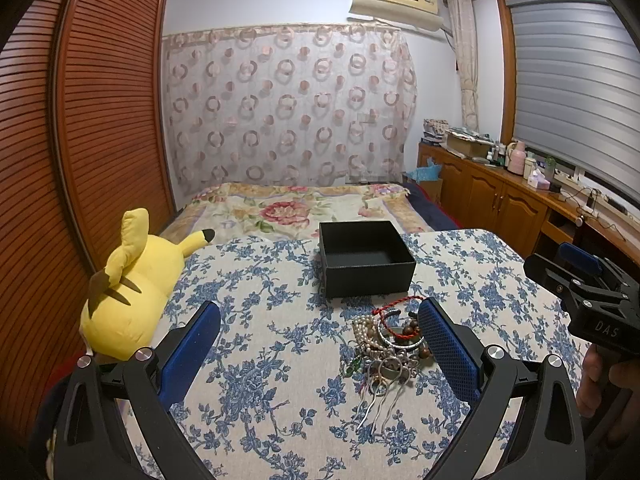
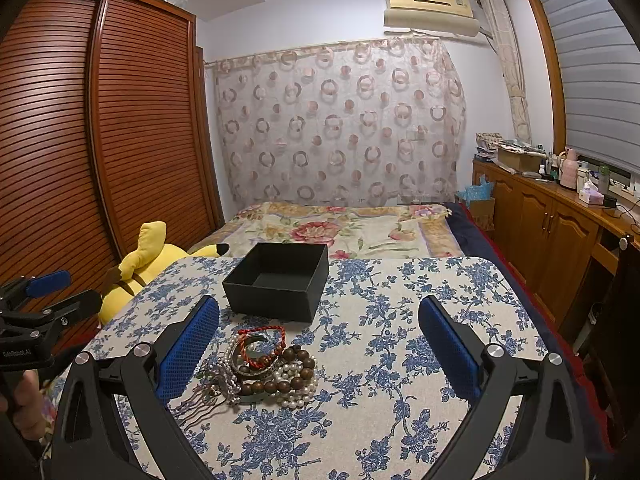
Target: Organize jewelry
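Both grippers hover spread wide and grasping nothing above the flower-print counter (image 2: pixel 400 320): the left gripper (image 1: pixel 320 340) has its right finger just beside the jewelry heap (image 1: pixel 384 344), and the right gripper (image 2: pixel 318 344) has its left finger beside the same heap. That tangle of pearl strands, brown wooden beads (image 2: pixel 288 372), a red cord bracelet (image 2: pixel 260 344), a silver bangle and hairpins lies on the counter just in front of an open black box (image 2: pixel 280 286), which looks empty. Farther off, a yellow plush toy (image 1: pixel 124 300) lies beside the counter's left edge, with the flowered bed (image 1: pixel 296 208) behind it.
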